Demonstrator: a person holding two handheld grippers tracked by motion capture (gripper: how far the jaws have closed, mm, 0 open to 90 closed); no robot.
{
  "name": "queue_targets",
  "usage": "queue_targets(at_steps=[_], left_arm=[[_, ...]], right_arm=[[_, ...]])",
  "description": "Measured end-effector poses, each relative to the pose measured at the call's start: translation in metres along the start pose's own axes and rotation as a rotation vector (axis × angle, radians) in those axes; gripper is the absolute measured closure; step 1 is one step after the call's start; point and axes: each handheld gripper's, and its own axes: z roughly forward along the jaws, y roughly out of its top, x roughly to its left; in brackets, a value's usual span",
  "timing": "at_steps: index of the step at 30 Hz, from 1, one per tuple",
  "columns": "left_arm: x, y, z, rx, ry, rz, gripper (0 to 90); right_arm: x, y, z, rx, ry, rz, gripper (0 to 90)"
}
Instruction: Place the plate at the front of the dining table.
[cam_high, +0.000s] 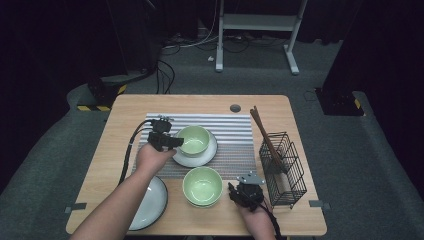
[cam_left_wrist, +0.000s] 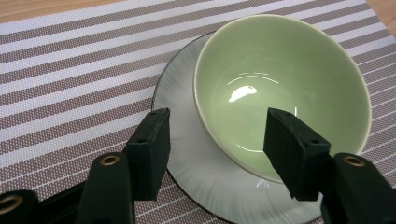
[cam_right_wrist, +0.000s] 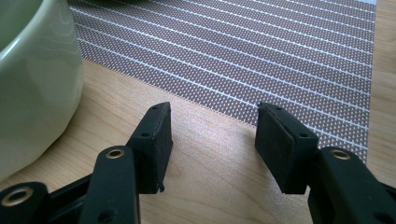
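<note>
Mostly the desk is well lit, but its near edge is cut off at the bottom of the high view, so part of the white plate at the near left is hidden under the forearm. The striped mat has free room on its right half, between the saucer and the wire basket. The far green bowl stands on the saucer; the saucer's near rim is cut off in the left gripper view. The left gripper is released, its jaws straddling the bowl's near rim without pressing it. The near green bowl stands on bare wood. The right gripper, just beside it, is released and holds nothing.
</note>
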Motion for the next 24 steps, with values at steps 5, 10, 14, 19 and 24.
queue_targets(at_steps=[5, 10, 14, 19, 24], left_arm=[[-0.002, -0.006, -0.006, 0.000, -0.006, 0.006, 34.2], [-0.007, -0.013, -0.013, -0.009, -0.033, 0.033, 33.1], [-0.009, -0.018, -0.019, -0.020, -0.061, 0.039, 33.3], [-0.013, -0.023, -0.026, -0.029, -0.081, 0.040, 32.9], [-0.016, -0.029, -0.030, -0.034, -0.072, 0.068, 31.9]], right_arm=[[0.000, 0.000, 0.000, 0.001, 0.000, 0.004, 45.7], [0.000, 0.000, 0.000, 0.000, 0.000, 0.000, 45.7], [0.001, 0.000, 0.000, 0.002, -0.001, 0.005, 45.7], [0.000, 0.000, 0.000, 0.001, -0.001, 0.002, 45.7], [0.000, 0.000, 0.000, 0.001, -0.001, 0.002, 45.7]])
